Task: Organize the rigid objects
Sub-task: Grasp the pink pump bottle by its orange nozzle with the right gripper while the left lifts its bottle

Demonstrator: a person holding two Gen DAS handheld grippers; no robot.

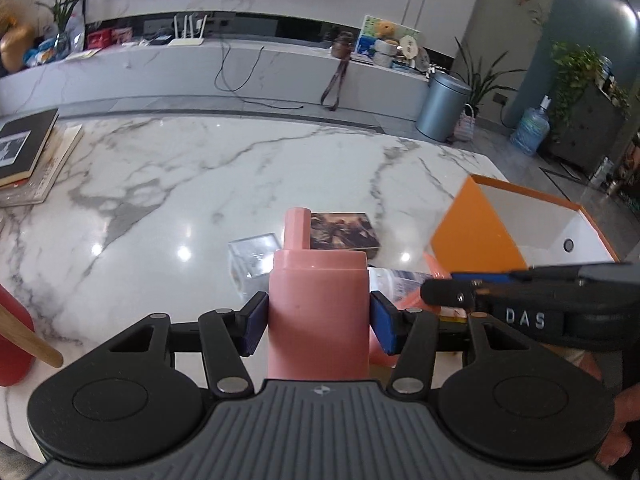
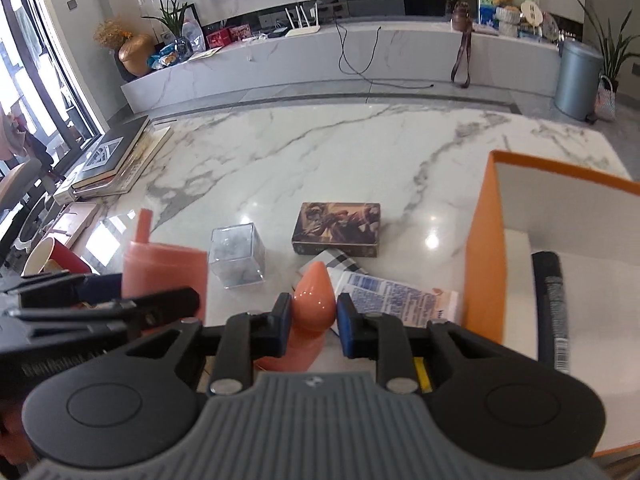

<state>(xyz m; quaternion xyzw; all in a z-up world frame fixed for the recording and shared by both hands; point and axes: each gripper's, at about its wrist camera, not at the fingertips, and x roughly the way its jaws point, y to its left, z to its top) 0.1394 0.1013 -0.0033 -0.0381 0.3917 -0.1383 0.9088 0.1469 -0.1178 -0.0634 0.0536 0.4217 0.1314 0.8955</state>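
A pink bottle [image 1: 318, 276] with a narrow spout stands upright between the blue pads of my left gripper [image 1: 319, 322], which is shut on its body. The same pink bottle [image 2: 164, 276] shows at the left of the right wrist view. My right gripper [image 2: 314, 322] is shut on the tapered tip of an orange cone-shaped piece [image 2: 314, 292]; its wider base is partly hidden behind the pads. One right gripper finger [image 1: 452, 296] reaches in beside the bottle. An open orange box [image 2: 484, 248] stands at the right, with a black cylinder [image 2: 550, 300] lying inside.
On the marble table lie a printed dark box [image 2: 336, 228], a clear cube [image 2: 238, 256] and a blue-and-white packet [image 2: 392, 300] over a checked item. Stacked books [image 2: 112, 156] sit at the far left, and a red cup [image 1: 12, 340] with a wooden stick at the near left.
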